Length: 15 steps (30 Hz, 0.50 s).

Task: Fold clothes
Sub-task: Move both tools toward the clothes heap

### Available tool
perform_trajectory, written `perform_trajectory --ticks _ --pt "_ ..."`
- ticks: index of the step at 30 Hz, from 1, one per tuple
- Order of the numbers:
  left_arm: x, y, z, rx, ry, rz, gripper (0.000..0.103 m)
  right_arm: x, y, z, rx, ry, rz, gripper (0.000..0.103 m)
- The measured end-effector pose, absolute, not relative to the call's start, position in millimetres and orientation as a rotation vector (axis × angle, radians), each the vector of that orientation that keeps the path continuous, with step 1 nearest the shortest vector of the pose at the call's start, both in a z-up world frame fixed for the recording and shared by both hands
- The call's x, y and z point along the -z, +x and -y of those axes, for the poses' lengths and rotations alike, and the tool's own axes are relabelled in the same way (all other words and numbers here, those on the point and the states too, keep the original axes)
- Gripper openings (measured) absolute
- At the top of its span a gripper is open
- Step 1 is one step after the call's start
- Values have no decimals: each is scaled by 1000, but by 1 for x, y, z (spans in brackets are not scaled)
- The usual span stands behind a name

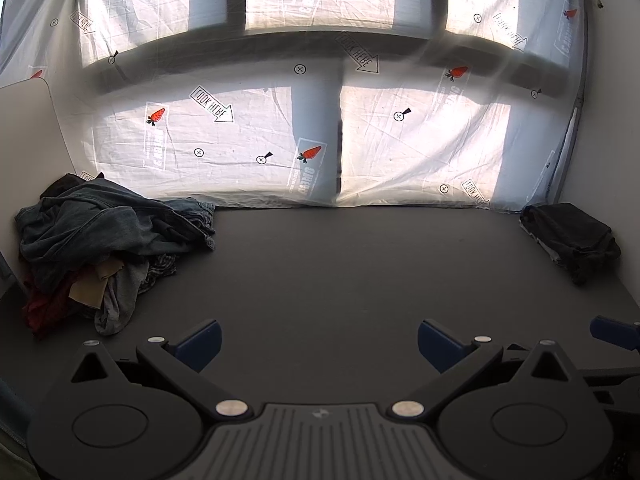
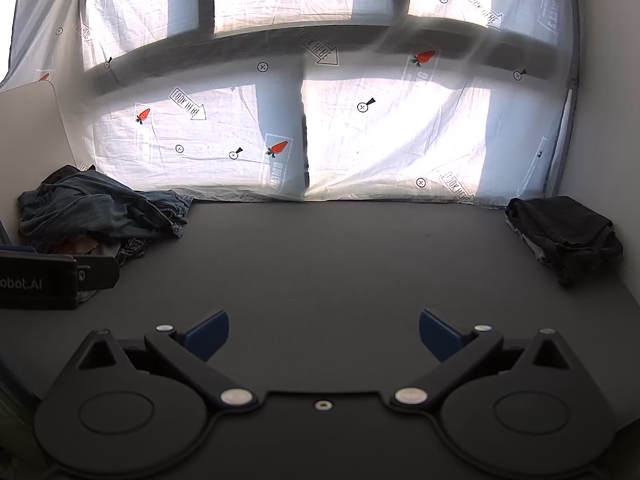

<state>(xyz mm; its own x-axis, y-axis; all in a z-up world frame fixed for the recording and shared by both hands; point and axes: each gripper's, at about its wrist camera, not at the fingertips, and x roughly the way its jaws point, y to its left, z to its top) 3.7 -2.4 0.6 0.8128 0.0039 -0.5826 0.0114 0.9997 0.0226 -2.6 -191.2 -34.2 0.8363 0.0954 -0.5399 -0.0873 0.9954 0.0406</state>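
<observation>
Left wrist view: both tongs spread wide, gripping nothing

Left gripper (image 1: 319,340) and right gripper (image 2: 324,334) hung agape over the dark table (image 1: 340,272). Ahead-left lay the unfolded clothes heap (image 1: 108,240), lower garments buried; ahead-right, a folded dark pile (image 2: 564,236), details indistinct.

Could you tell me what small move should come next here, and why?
Probably reach the left gripper toward the unfolded heap at far left and take the denim piece on top: both grippers are open and empty, and the table before them is bare.

Matt dark tabletop (image 1: 320,264), rumpled denim pile (image 1: 108,224), creased thin printed sheet (image 1: 420,140) (backlit), matt black plastic gripper (image 2: 324,334) with blue pads (image 2: 208,334)
</observation>
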Motion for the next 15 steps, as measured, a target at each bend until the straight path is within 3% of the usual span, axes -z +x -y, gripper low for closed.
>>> perform_trajectory --ticks 15 --pt "-2 5 2 -3 26 -617 103 35 -3 189 -82 16 -564 103"
